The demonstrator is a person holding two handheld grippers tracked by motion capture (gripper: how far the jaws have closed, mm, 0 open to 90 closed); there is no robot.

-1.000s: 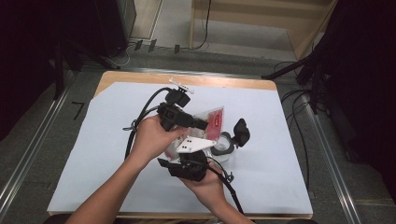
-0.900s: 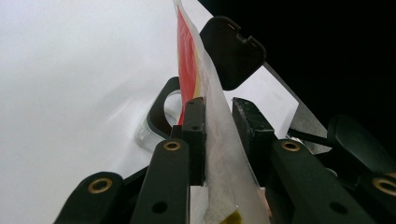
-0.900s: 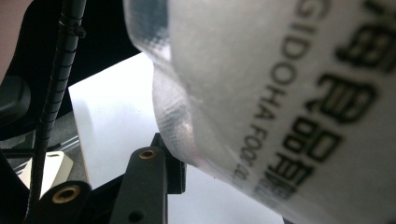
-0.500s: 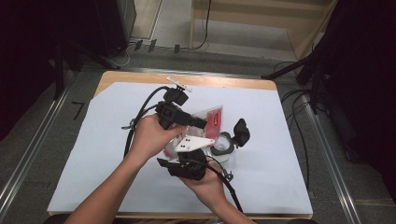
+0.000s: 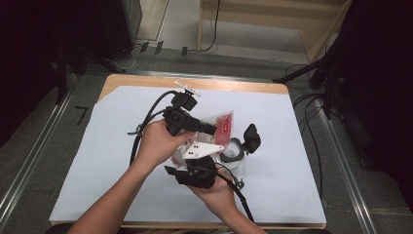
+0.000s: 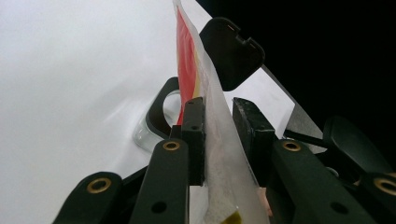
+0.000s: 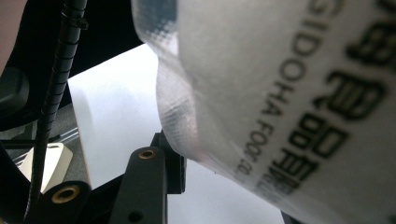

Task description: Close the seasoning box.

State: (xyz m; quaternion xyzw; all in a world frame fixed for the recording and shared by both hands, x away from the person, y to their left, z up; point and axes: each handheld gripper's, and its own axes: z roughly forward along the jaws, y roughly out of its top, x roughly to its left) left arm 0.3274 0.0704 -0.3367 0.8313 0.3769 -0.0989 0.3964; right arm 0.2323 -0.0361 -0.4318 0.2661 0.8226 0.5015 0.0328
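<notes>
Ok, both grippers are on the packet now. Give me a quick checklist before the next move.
1. Left gripper on the plastic packet: ok, the packet runs edge-on between its jaws.
2. Left pads pressing the film on both sides: cannot tell, one pad touches it but a gap seems to show at the other.
3. Right gripper at the packet's near end: ok, the film with black print lies right over its jaws.
4. Right grip firmness: cannot tell, the film hides the pads.
5. Glass container beside the packet, black lid flipped open: ok.
6. Packet over the container's mouth: not ok, it is beside it.
</notes>
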